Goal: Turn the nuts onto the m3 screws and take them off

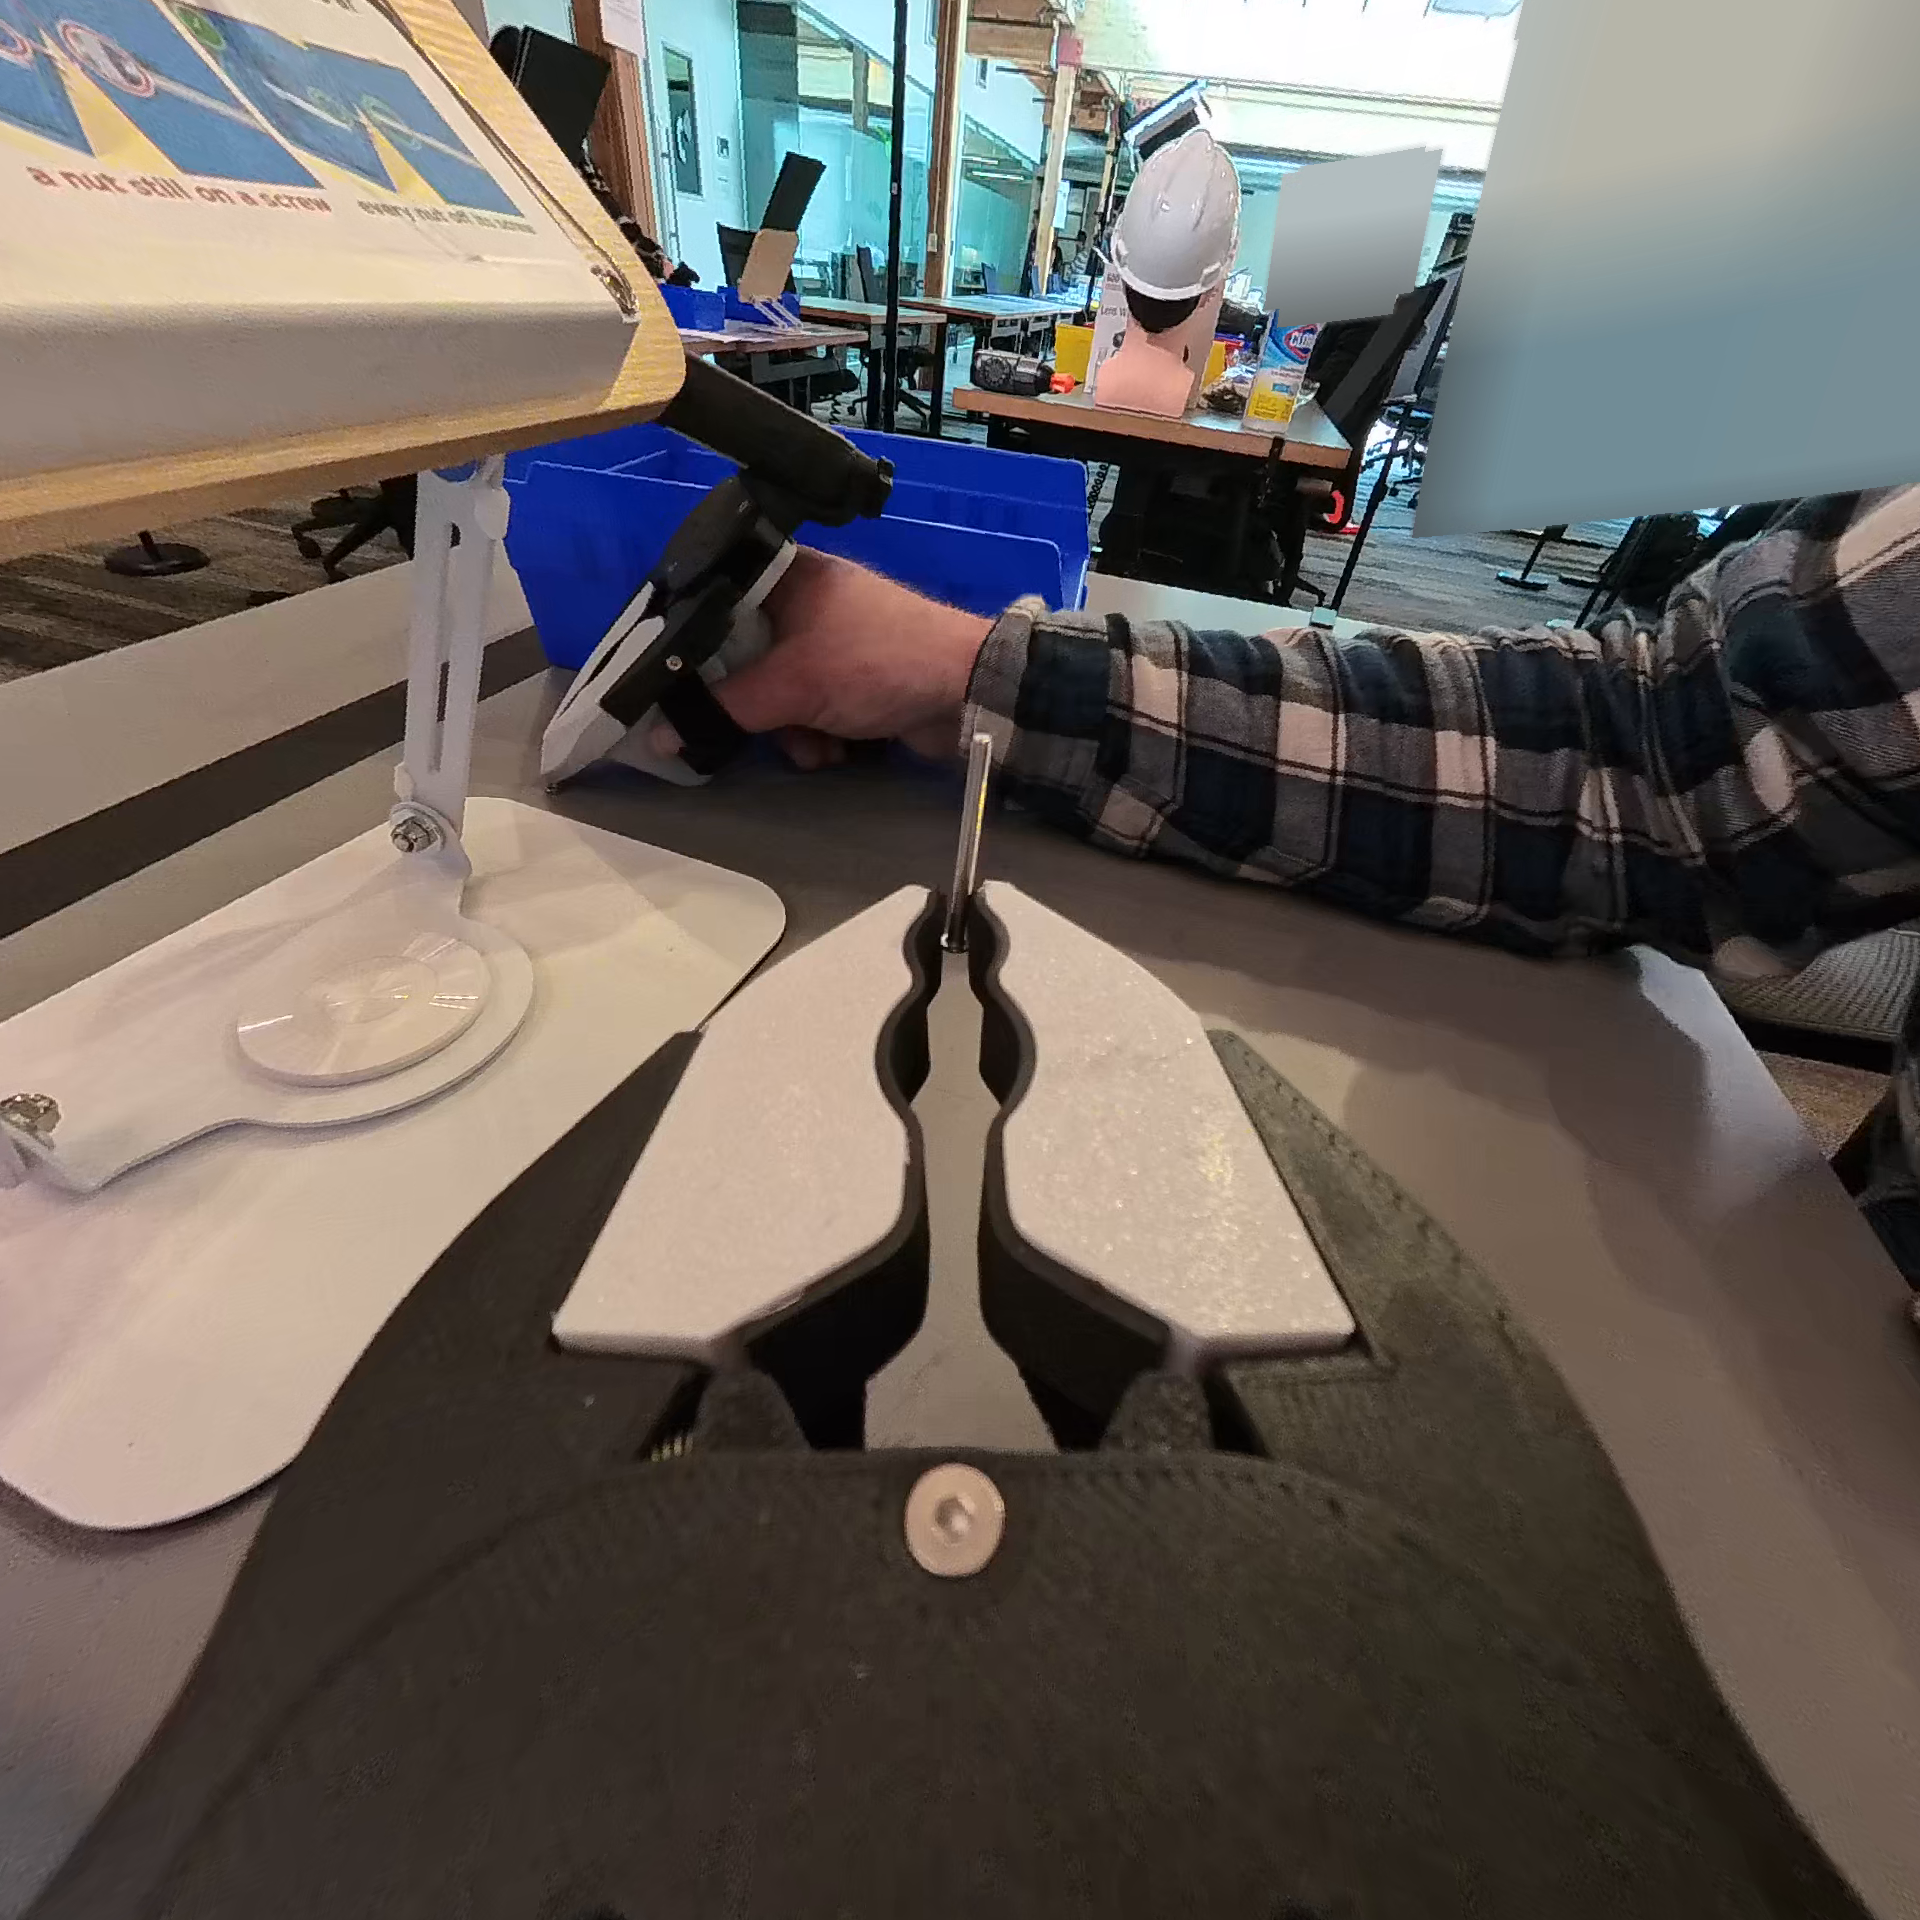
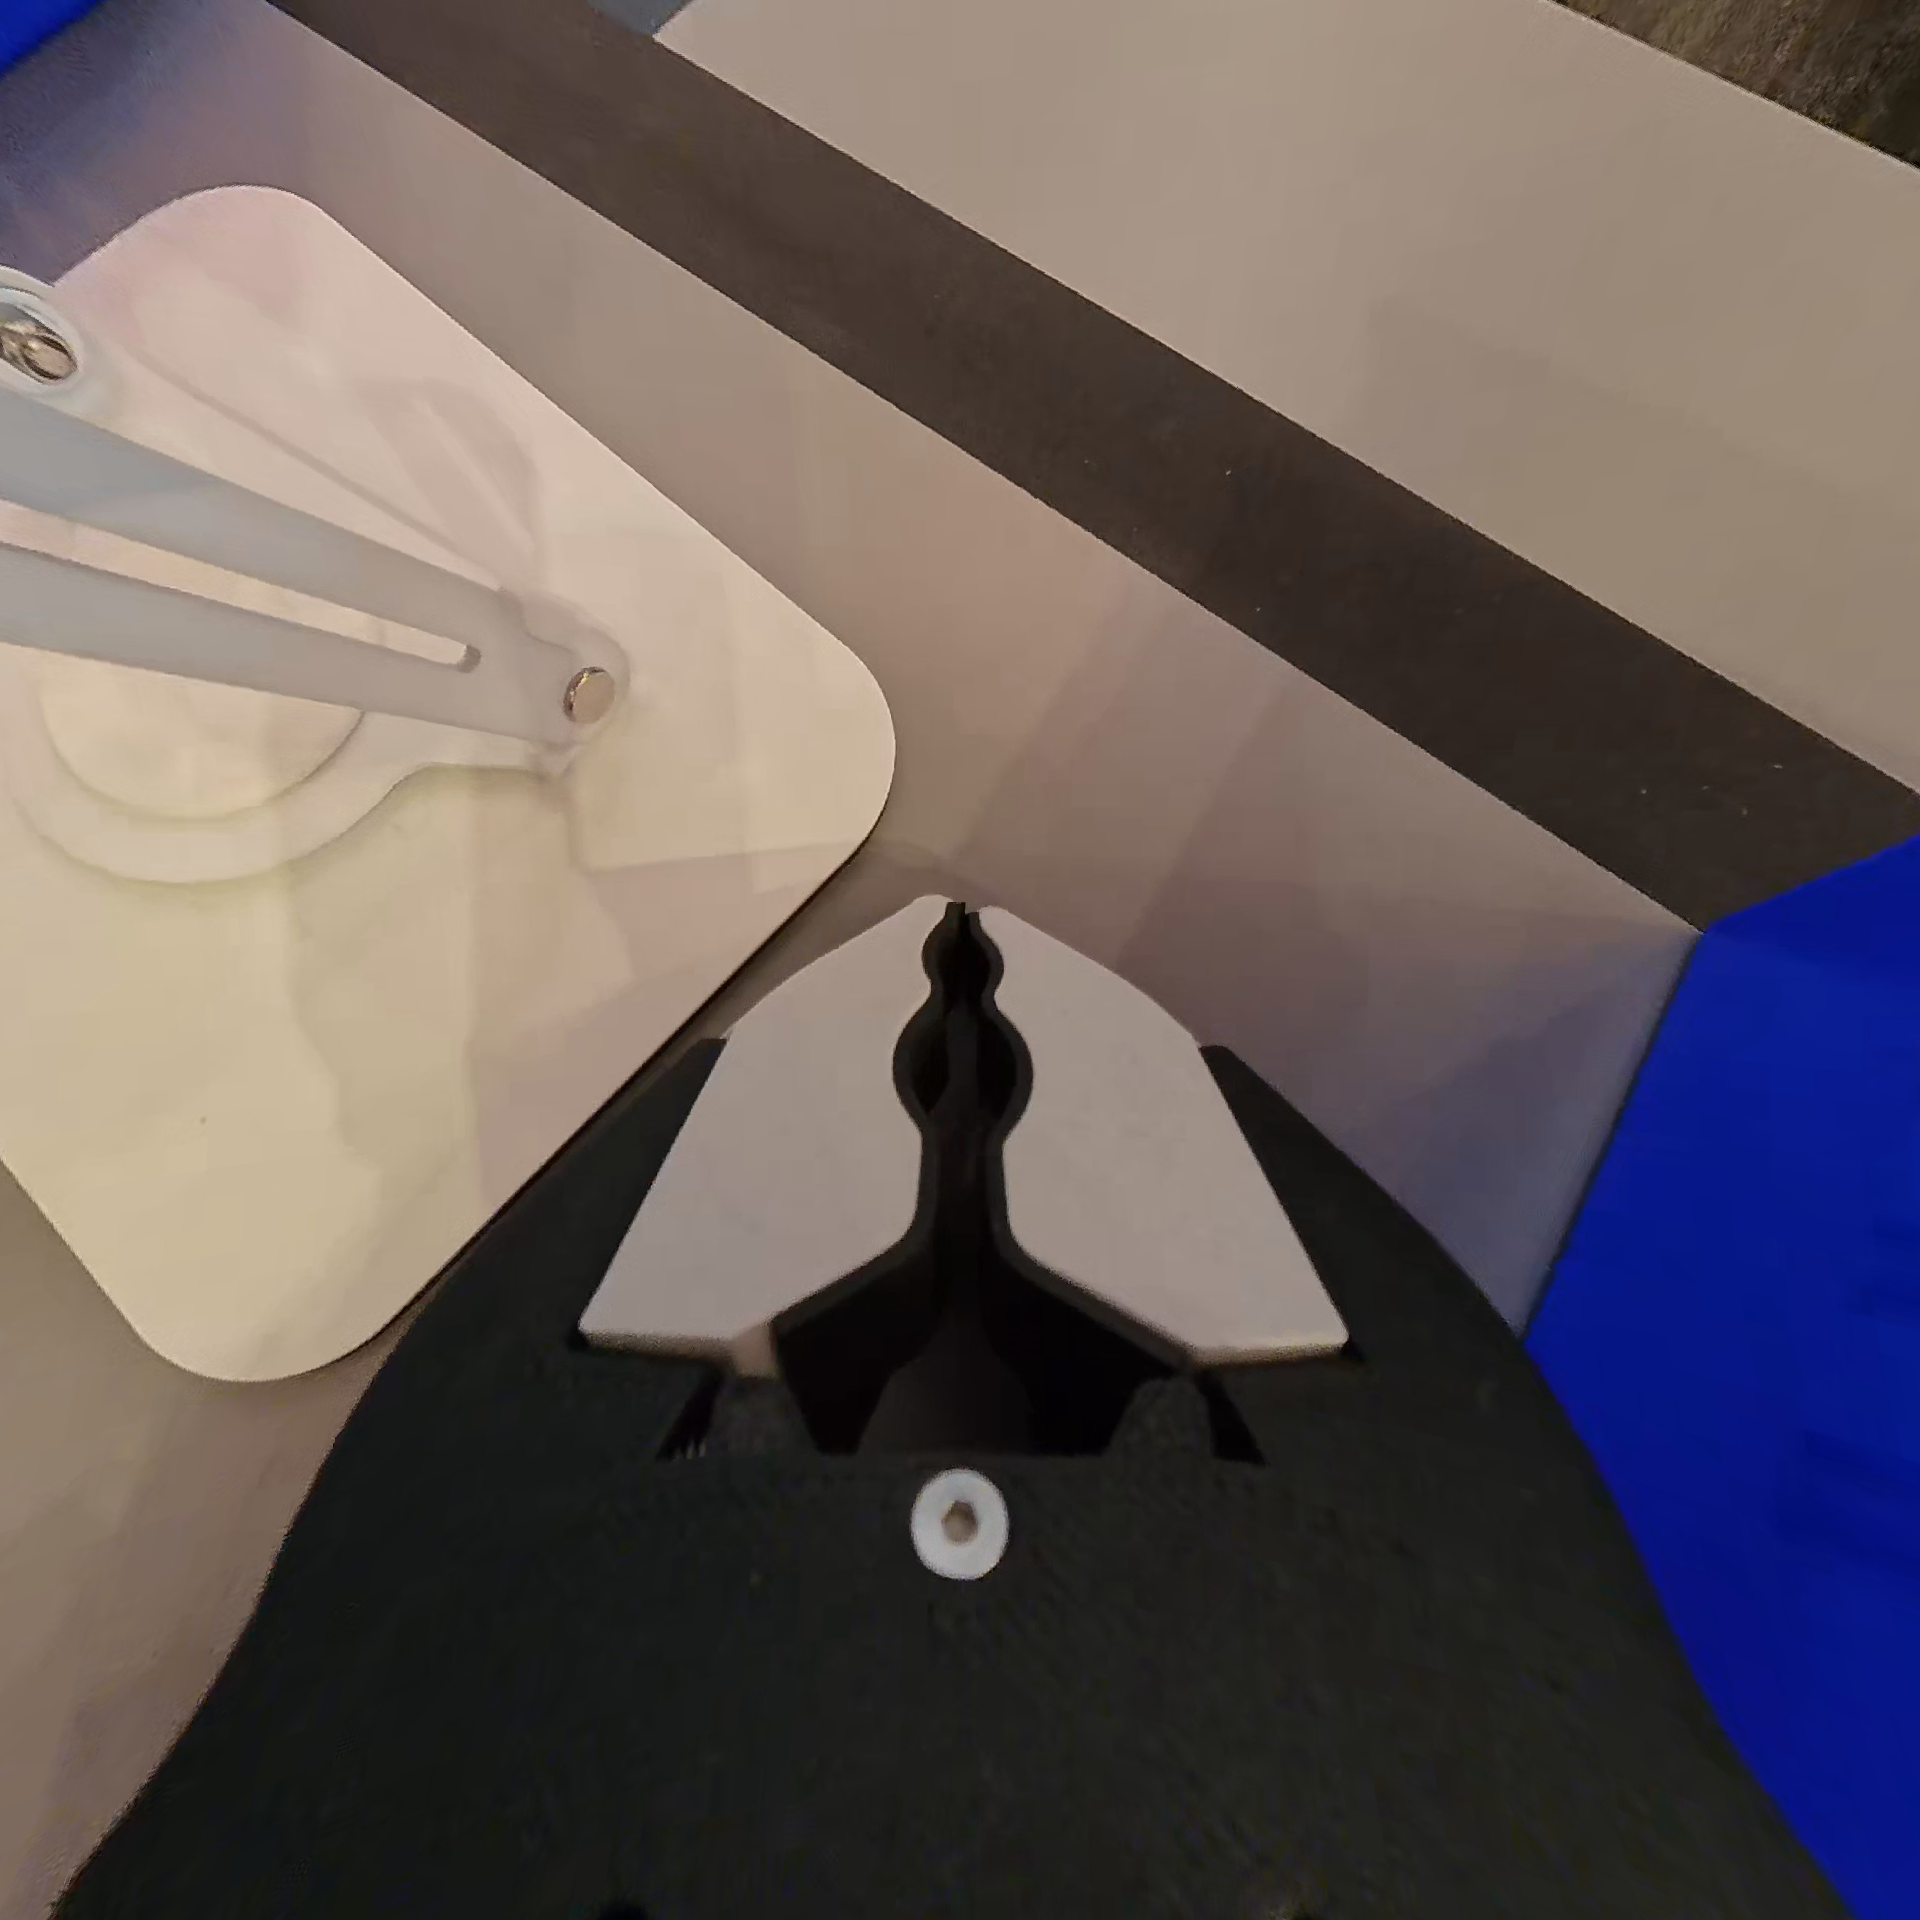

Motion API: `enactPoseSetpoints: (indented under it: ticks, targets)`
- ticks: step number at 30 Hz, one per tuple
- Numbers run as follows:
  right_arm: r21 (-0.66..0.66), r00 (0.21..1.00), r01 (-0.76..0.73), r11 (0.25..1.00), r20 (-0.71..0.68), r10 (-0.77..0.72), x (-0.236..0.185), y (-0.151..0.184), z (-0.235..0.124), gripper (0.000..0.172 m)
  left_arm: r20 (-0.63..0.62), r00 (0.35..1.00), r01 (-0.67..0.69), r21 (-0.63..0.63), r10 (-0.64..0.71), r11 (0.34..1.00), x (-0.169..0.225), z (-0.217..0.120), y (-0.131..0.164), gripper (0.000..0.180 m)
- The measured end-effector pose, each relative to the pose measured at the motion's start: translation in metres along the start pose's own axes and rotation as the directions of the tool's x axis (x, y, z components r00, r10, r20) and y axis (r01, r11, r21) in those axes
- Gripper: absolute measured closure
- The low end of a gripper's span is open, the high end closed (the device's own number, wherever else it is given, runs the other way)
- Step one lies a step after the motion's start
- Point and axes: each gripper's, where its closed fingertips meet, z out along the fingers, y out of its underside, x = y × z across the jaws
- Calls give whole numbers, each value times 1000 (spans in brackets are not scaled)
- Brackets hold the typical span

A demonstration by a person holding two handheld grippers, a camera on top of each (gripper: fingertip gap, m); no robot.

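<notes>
left: white tilted stand (image 1: 395, 997) bearing a printed instruction sheet (image 1: 260, 156), wording not copied | centre: my left tongs (image 1: 958, 914) clamped on a thin upright silver metal rod (image 1: 975, 821) | right: my right tongs (image 2: 961, 912) pressed together at the grey desk (image 2: 1195, 831), beside a blue plastic bin (image 2: 1766, 1247); whether they pinch anything I cannot tell

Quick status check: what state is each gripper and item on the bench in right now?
Left gripper: shut on a thin metal rod, upright.
Right gripper: shut, tips down at the grey table.
White stand: upright on its base plate, board tilted.
Blue bin: upright behind the right gripper.
</notes>
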Motion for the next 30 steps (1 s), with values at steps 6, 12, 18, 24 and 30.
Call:
enactPoseSetpoints:
  ticks: [6,12,18,24,30]
  targets:
    - [-2,1000,13,1000,11,-13,-2,-1,2,153,1,1000,0,-3,0,1000,0,1,1,177]
    - [-13,999,36,999,1,-36,-3,0,2,165,3,1000,0,-5,0,1000,-1,1,1,177]
    - [-15,999,40,999,7,-40,-4,1,1,169,7,1000,-1,-2,1,1000,-3,0,1,177]
    - [28,999,-44,999,6,44,-1,1,-6,155,8,1000,0,0,0,1000,-3,-1,0,177]
    - [5,1000,-31,1000,0,31,-1,6,-7,148,7,1000,0,-1,0,1000,-3,0,0,177]
